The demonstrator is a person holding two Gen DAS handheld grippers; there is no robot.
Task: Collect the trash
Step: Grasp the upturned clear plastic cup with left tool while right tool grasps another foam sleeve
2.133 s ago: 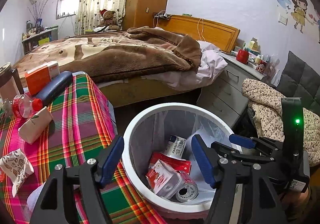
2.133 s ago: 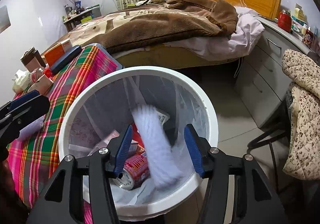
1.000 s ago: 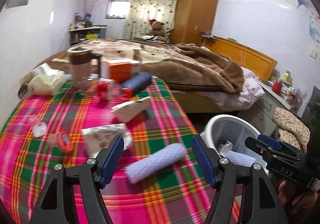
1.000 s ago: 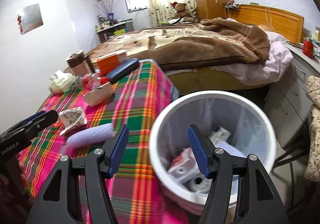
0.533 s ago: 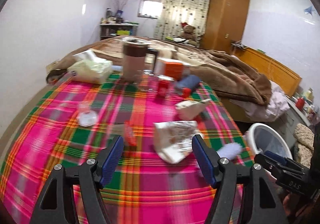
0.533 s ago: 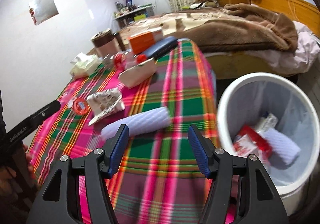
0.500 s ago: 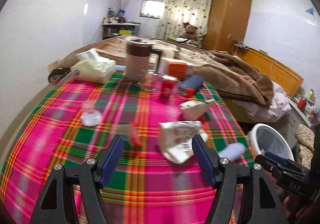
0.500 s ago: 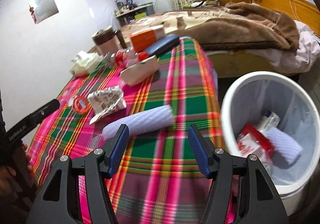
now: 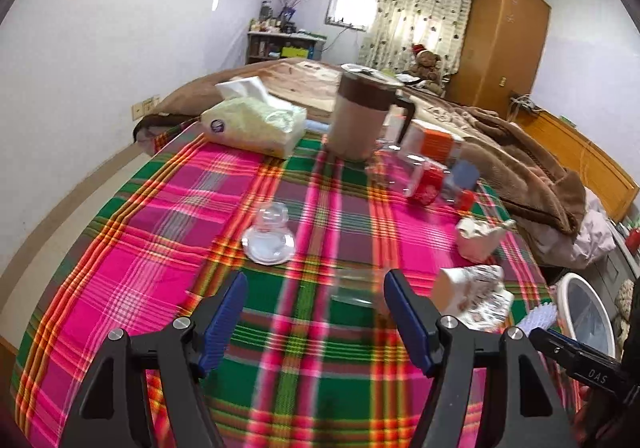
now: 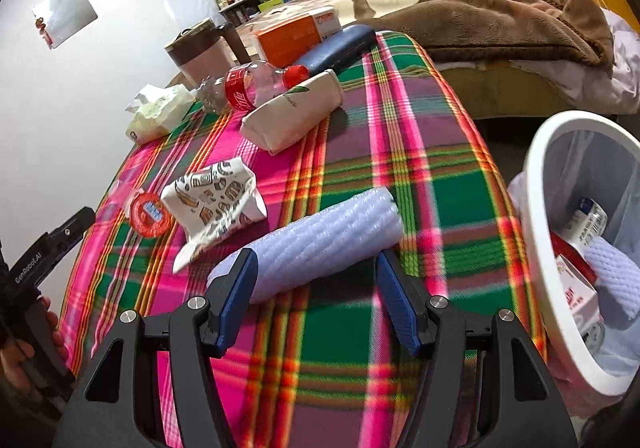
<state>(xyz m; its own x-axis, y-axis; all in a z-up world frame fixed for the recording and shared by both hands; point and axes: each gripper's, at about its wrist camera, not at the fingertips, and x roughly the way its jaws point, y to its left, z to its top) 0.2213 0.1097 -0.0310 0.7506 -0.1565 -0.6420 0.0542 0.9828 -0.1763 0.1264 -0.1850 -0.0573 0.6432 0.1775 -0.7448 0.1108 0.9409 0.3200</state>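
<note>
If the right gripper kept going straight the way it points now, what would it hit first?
Most likely the lavender bubble-wrap roll, lying on the plaid tablecloth directly between and just ahead of the open right gripper fingertips, though exact depth is unclear.

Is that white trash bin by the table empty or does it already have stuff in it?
Partly filled: the white trash bin holds a white foam roll and red-and-white packaging.

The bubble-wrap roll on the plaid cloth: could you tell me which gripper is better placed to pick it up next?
Right. The right gripper is open, with the bubble-wrap roll lying just ahead between its fingers; the left gripper faces a clear cup.
</note>
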